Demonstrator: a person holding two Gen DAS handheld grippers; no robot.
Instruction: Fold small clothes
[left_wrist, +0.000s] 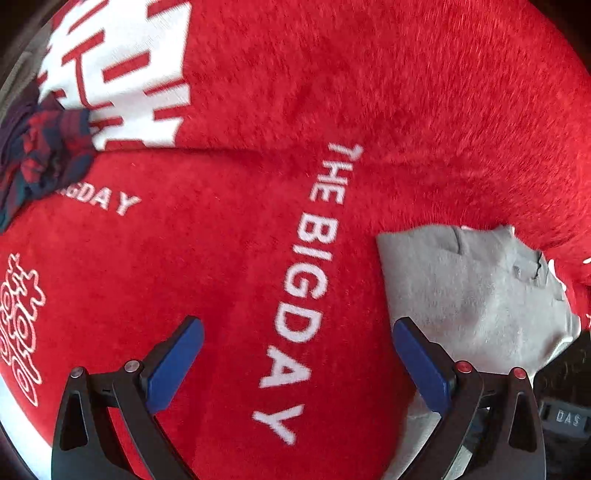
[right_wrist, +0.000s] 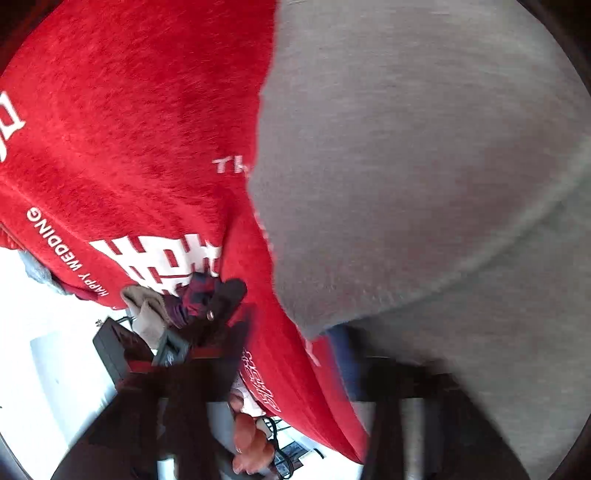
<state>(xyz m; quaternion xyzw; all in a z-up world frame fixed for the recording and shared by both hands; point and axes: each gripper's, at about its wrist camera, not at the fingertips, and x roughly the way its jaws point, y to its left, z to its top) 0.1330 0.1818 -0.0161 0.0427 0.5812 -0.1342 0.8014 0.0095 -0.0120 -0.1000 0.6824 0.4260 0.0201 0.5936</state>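
Observation:
A grey garment (left_wrist: 472, 295) lies flat on the red blanket (left_wrist: 229, 280) at the right of the left wrist view. My left gripper (left_wrist: 299, 354) hovers open over the blanket's white "THE BIGDAY" lettering. Its right blue pad (left_wrist: 421, 365) is at the garment's left edge, and nothing is between the pads. In the blurred right wrist view the grey garment (right_wrist: 424, 184) fills the right side, close to the lens. Its lower corner ends at my right gripper (right_wrist: 332, 354), which looks shut on that corner.
A bundle of dark plaid clothes (left_wrist: 40, 155) sits at the blanket's far left and shows as a small heap (right_wrist: 199, 295) with a beige piece. Past the blanket's edge are a pale floor (right_wrist: 55, 350), a dark box (right_wrist: 110, 347) and a person's hand (right_wrist: 251, 443).

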